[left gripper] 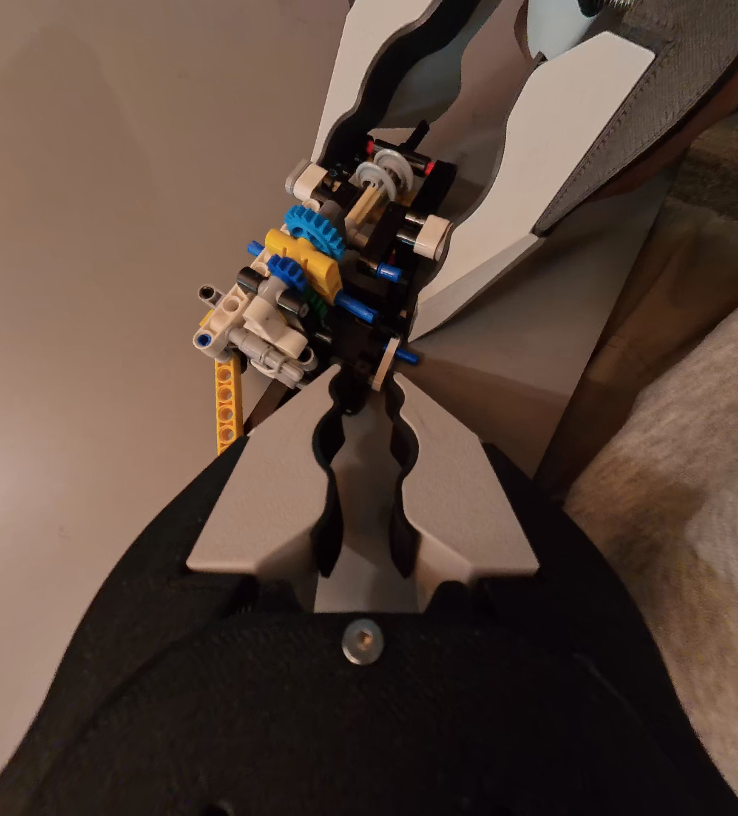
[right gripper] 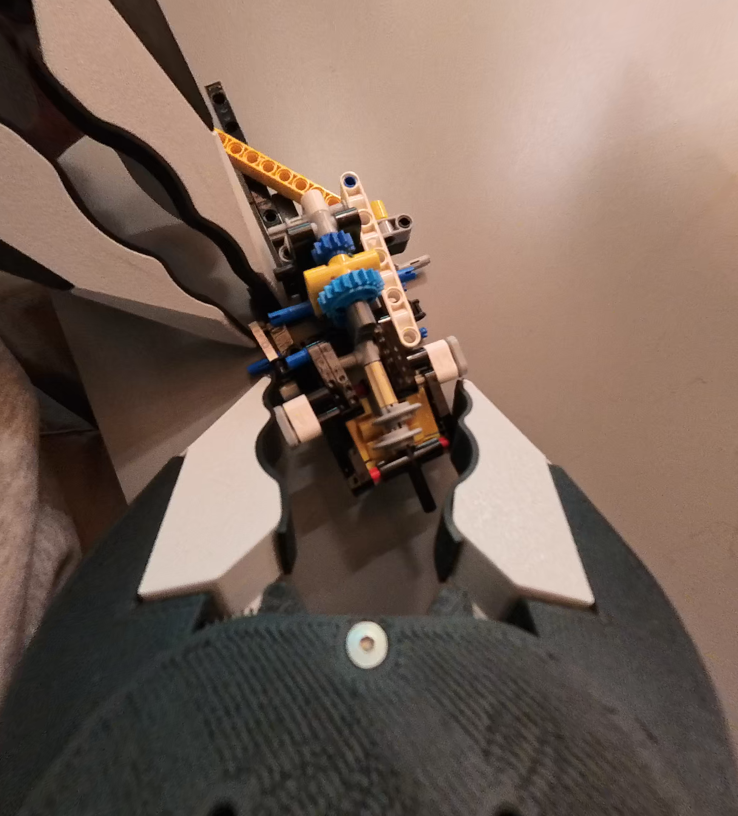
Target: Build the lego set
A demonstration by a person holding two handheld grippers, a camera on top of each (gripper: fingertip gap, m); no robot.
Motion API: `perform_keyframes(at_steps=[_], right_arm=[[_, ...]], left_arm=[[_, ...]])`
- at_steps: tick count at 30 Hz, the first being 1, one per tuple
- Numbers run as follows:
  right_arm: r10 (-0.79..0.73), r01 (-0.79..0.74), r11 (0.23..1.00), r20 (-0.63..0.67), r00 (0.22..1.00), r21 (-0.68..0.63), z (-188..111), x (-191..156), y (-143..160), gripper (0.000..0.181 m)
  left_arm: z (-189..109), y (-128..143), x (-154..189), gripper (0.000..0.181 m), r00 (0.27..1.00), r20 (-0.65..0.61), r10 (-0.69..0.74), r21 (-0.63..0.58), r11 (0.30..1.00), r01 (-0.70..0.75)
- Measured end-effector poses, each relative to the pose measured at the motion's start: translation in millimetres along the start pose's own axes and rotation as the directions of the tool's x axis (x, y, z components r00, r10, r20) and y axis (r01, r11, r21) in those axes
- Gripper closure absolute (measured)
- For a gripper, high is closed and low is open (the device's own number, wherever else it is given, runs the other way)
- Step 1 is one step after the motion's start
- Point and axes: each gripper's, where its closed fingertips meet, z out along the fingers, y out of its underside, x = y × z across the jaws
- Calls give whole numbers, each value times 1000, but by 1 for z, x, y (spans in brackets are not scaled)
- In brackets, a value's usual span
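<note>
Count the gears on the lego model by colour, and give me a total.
Gears on the multicoloured plastic lego model:
large light blue toothed plastic gear: 1
small dark blue toothed plastic gear: 1
green toothed plastic gear, mostly hidden: 1
Total: 3

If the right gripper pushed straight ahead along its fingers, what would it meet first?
Probably the lego assembly already between the right gripper fingers; its black axle end points back into the gap. The left gripper holds the far end.
</note>
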Motion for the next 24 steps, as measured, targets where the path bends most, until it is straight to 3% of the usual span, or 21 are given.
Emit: perform_keyframes(at_steps=[18, 24], right_arm=[[-2, 2, 1000, 8, 1000, 8, 2, 2, -2, 101], [-22, 22, 1000, 35, 999, 5, 2, 2, -1, 100]], left_arm=[[-6, 0, 1, 166, 1000, -27, -7, -1, 1000, 7], [-14, -2, -3, 156, 996, 28, 86, 24, 996, -86]])
